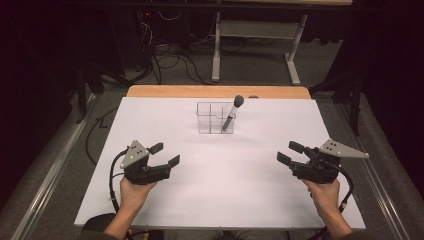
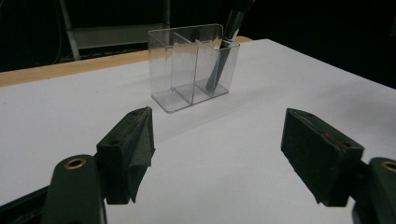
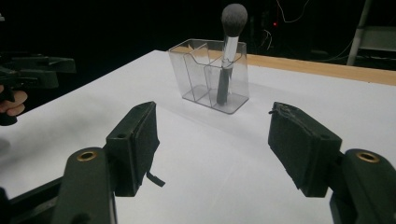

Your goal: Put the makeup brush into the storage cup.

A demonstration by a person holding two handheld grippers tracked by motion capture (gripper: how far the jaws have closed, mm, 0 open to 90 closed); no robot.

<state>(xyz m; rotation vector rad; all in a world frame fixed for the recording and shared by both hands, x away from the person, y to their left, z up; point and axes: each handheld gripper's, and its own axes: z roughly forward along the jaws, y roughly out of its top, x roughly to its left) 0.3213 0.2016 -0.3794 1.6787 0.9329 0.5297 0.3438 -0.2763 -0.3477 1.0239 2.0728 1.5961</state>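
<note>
While both claws hang spread and empty, your makeup brush [image 1: 233, 113] leans in the clear organizer [image 1: 209, 119].
It's probably light, slick-handled; pinch the handle under those soft bristles, left gripper [image 1: 167, 154] or right gripper [image 1: 290, 152].

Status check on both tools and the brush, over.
Left tool open, empty. Right tool open, empty. Brush leaning in clear organizer, untouched. Path clear.
</note>
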